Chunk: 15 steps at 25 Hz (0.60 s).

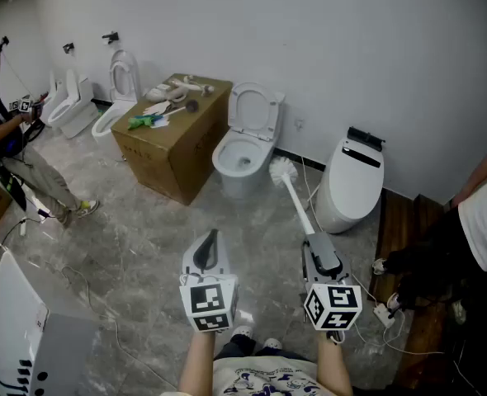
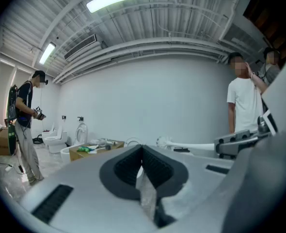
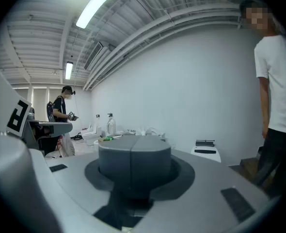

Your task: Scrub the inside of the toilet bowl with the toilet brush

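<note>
head view: looks steeply down on a grey marbled floor. finds the left gripper low at centre-left, jaws drawn together to a point with nothing in them. just to its right, finds the right gripper clamped on the white handle of the toilet brush. slants up and away from there, bristle head appearing just right of the toilet bowl, outside it rather than in it. shows the bowl's lid raised against the wall. takes in a cardboard box left of the bowl with oddments on top and a closed white toilet to the right. also takes in more toilets further left beside a standing person, and a second person at the right edge.

left gripper view: looks along dark ribbed pads meeting at their tips, empty between. picks out the brush lying level across the middle distance, head to the left, handle running into the other gripper at right.

right gripper view: looks along grey pads pressed flat together down a centre seam. cannot make out the brush handle from here.
</note>
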Each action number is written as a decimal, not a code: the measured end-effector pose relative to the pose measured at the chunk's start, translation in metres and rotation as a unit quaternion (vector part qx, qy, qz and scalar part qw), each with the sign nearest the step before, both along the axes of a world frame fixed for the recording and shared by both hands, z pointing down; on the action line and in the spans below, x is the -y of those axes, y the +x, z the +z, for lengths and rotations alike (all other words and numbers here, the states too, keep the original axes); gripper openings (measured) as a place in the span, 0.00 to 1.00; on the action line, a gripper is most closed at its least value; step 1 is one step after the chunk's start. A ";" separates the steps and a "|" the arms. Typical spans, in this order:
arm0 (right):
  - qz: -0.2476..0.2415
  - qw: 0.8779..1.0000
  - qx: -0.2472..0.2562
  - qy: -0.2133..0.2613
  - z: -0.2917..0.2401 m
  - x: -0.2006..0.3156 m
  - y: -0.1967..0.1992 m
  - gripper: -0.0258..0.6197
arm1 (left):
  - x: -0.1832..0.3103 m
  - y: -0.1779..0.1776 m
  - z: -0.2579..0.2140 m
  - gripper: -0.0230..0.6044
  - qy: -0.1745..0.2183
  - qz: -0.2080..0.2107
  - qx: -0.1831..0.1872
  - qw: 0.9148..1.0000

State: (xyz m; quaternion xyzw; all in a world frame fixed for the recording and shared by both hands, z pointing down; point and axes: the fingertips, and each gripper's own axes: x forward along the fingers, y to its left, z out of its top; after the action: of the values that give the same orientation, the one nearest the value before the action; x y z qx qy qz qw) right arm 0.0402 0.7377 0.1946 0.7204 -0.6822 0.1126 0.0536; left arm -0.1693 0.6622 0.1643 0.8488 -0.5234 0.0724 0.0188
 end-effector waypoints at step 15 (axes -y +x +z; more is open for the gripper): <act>0.005 1.000 -0.004 -0.007 0.003 0.011 -0.008 0.29 | 0.014 -0.011 0.000 0.04 0.000 0.002 -0.004 1.000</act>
State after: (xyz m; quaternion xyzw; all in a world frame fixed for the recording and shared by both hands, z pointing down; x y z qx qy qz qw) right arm 0.0324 0.7270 0.1979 0.7238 -0.6776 0.1147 0.0609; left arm -0.1801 0.6479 0.1644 0.8498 -0.5220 0.0695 0.0209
